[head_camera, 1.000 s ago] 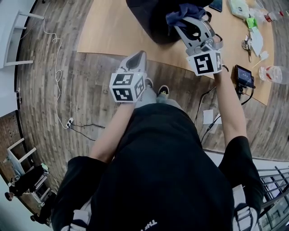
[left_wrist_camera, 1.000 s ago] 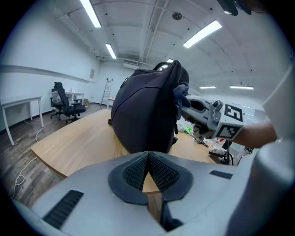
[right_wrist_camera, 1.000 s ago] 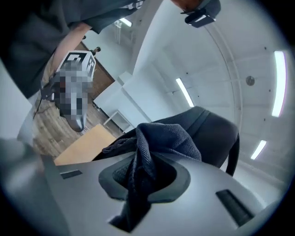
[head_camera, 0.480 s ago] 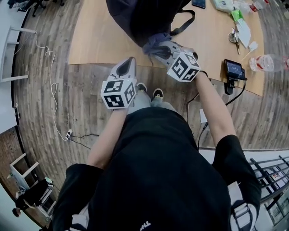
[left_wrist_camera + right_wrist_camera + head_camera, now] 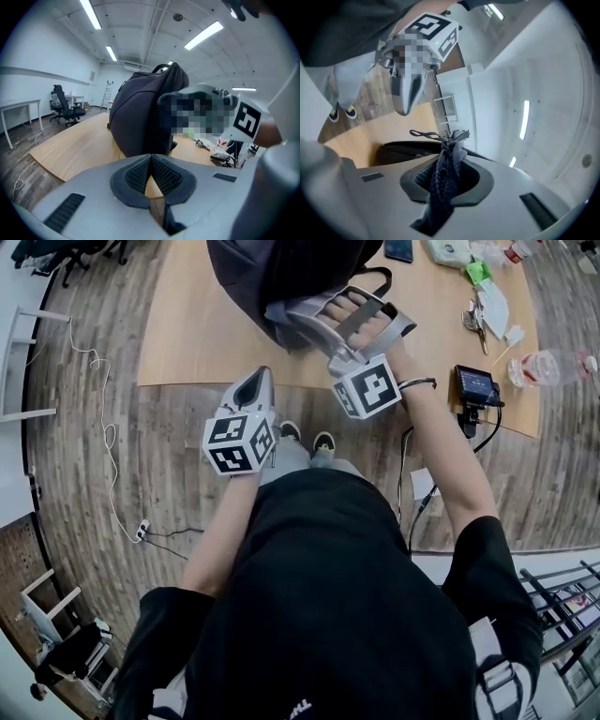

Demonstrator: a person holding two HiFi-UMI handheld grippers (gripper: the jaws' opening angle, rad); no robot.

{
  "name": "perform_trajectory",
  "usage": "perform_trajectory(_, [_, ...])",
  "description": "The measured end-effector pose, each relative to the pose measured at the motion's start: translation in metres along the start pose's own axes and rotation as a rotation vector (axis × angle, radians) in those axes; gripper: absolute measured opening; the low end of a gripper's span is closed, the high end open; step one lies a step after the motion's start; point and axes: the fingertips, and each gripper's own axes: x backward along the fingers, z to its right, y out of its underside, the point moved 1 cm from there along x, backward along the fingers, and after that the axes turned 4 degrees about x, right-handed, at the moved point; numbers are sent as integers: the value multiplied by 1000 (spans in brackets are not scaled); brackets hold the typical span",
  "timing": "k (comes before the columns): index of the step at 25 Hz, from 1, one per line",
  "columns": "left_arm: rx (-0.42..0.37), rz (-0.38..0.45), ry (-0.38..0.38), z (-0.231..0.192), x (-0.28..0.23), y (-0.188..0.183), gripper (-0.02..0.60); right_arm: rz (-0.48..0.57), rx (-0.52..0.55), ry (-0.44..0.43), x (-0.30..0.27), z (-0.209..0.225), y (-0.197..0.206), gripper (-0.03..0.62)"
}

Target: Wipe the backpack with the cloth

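A dark backpack [image 5: 272,273] stands upright on the wooden table [image 5: 187,343], and it fills the middle of the left gripper view [image 5: 140,112]. My right gripper [image 5: 284,317] is shut on a dark blue cloth [image 5: 277,312] and presses it against the backpack's near lower side. In the right gripper view the cloth [image 5: 443,180] hangs bunched between the jaws, with the backpack [image 5: 401,151] just beyond. My left gripper [image 5: 261,381] is shut and holds nothing. It hovers at the table's near edge, short of the backpack [image 5: 150,164].
On the table to the right lie a phone [image 5: 397,248], keys [image 5: 472,319], a plastic bottle [image 5: 555,367] and a small screen device [image 5: 472,385]. A white cable [image 5: 105,442] runs over the plank floor at left. Office chairs [image 5: 65,105] stand far off.
My right gripper has rolled and swept left across the backpack's near side with the cloth. The left gripper has stayed where it was.
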Motion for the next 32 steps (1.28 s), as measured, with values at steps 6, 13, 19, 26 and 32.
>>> perform_trajectory(6, [7,16,-1,-1,3,-5,14,15,153,180,32,108,9,60])
perform_trajectory(13, [1,35,21,6,-1,-12,14,-69,-588,481,52,201,82,60])
perform_trajectory(19, [1,26,30,3,-3,-11,14,-52,-781,457,61,159,93,60])
perform_trajectory(26, [-1,26,45,3,-7,-15,14,-28,-930,445,52,142,91,55])
perform_trajectory(32, [8,30,36,-3,-11,-17,14,-184,-804,300,26,70,71,52])
